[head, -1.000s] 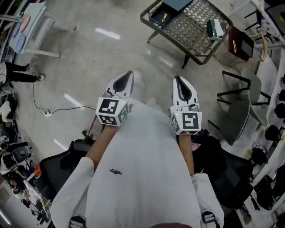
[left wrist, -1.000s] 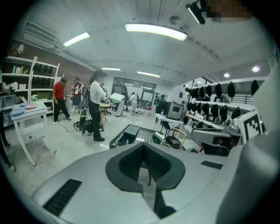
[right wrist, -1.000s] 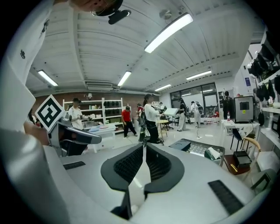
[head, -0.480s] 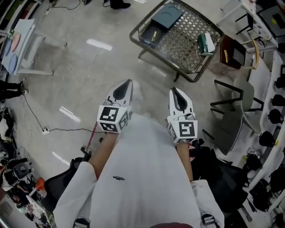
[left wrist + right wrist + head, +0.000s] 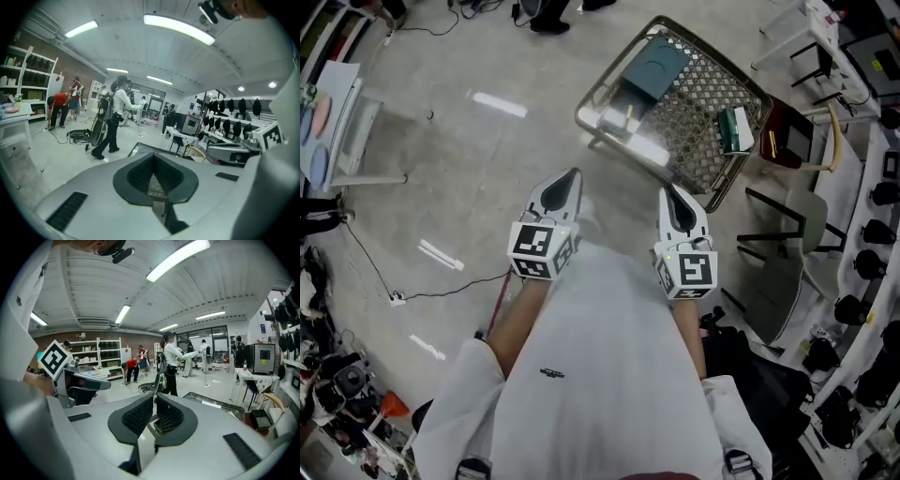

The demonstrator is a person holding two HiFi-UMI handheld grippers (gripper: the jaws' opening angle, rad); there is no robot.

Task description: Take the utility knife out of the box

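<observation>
While both grippers hang side by side over the floor, the fingers of the left gripper [image 5: 573,174] and of the right gripper [image 5: 668,188] are closed together and hold nothing. Far ahead of them the open box [image 5: 608,109] lies on the left corner of a wire-mesh surface [image 5: 703,89], well apart from both. A small yellowish thing [image 5: 628,112] shows inside it, too small to say if it is the utility knife.

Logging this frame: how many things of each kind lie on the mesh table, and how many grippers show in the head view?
Dark boxes on the mesh table: 2 (teal box, darker box)
Green-and-white item: 1
Grippers: 2 (left gripper, right gripper), jaws together, nothing held
Total: 5
</observation>
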